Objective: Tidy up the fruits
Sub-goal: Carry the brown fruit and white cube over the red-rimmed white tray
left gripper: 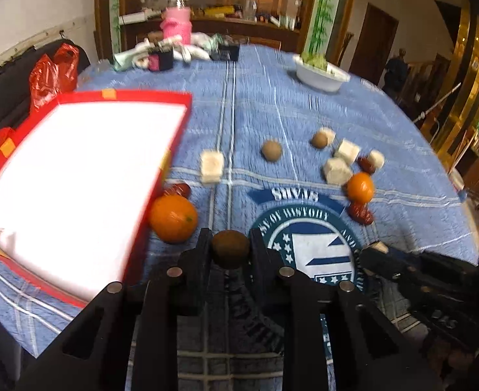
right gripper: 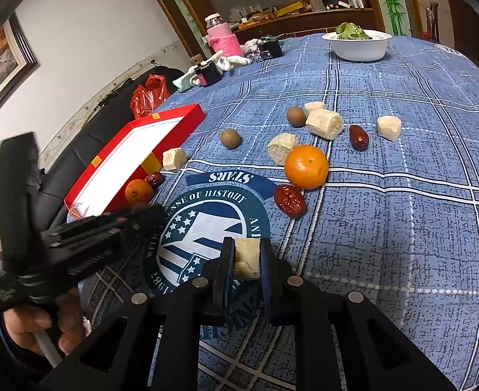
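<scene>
Over the near part of the blue plaid tablecloth (right gripper: pixel 402 195), the left gripper (left gripper: pixel 230 244) is clamped on a round brown longan (left gripper: pixel 230 249) beside the red cardboard box (left gripper: pixel 161 97), while the right gripper (right gripper: pixel 246 257) pinches a pale peeled fruit chunk (right gripper: pixel 247 259).

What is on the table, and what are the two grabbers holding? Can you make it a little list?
left gripper: jaws shut on a brown round fruit
right gripper: jaws shut on a pale chunk
red box: open, white inside, nothing visible in it
oranges on cloth: two
white bowl: far side, holds greens
</scene>
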Available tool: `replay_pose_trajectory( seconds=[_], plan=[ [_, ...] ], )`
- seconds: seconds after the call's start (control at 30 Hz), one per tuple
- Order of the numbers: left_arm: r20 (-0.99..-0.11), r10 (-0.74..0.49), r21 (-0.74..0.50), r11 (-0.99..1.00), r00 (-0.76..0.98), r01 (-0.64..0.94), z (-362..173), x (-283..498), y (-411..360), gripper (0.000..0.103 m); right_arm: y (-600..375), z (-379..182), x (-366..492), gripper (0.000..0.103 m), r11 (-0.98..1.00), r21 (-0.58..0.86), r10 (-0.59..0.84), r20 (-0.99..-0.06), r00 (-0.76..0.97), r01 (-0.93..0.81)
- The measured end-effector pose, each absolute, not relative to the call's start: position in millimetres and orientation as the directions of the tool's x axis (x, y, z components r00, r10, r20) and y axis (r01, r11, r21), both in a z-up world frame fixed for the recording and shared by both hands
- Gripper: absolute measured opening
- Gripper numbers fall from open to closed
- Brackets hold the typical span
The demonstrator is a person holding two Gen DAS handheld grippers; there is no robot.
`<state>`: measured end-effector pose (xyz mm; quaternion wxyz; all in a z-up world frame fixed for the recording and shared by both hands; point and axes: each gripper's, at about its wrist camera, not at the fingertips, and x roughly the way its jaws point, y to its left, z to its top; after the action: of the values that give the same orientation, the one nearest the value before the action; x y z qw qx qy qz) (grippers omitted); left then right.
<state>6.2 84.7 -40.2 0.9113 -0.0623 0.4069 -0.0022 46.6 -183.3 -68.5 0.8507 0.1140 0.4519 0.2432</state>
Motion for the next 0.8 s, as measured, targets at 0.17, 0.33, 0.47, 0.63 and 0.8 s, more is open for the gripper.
replay_pose_trajectory(
  seconds=[0.17,0.33,0.47,0.63,0.8],
  plan=[
    [-0.683,-0.022,-0.147,0.983,0.73,-0.109,-16.3,-5.0,113.0,0.02,-173.7,-59.5,43.3,0.015,0.86,0.386,0.507,-0.716,0.48,-0.333],
    [-0.648,0.053,-0.158,0.966,0.76,-0.203,-4.9,-12.6,149.4,0.02,-148.0,-38.4,41.3,0.015,0.847,0.352,0.521,-0.698,0.491,-0.399],
    [-0.654,0.104,-0.154,0.952,0.749,-0.266,-11.3,-12.3,176.3,0.02,-117.9,-18.1,44.5,0.015,0.822,0.329,0.55,-0.671,0.497,-0.465],
    [-0.684,0.154,-0.132,0.935,0.713,-0.329,-21.8,-9.2,202.5,0.02,-76.4,1.7,62.3,0.015,0.775,0.332,0.608,-0.623,0.492,-0.537],
    [-0.7,0.213,-0.098,0.917,0.682,-0.387,-24.8,-2.8,217.8,0.02,-23.0,4.1,102.0,0.015,0.749,0.32,0.626,-0.628,0.463,-0.579]
  ],
)
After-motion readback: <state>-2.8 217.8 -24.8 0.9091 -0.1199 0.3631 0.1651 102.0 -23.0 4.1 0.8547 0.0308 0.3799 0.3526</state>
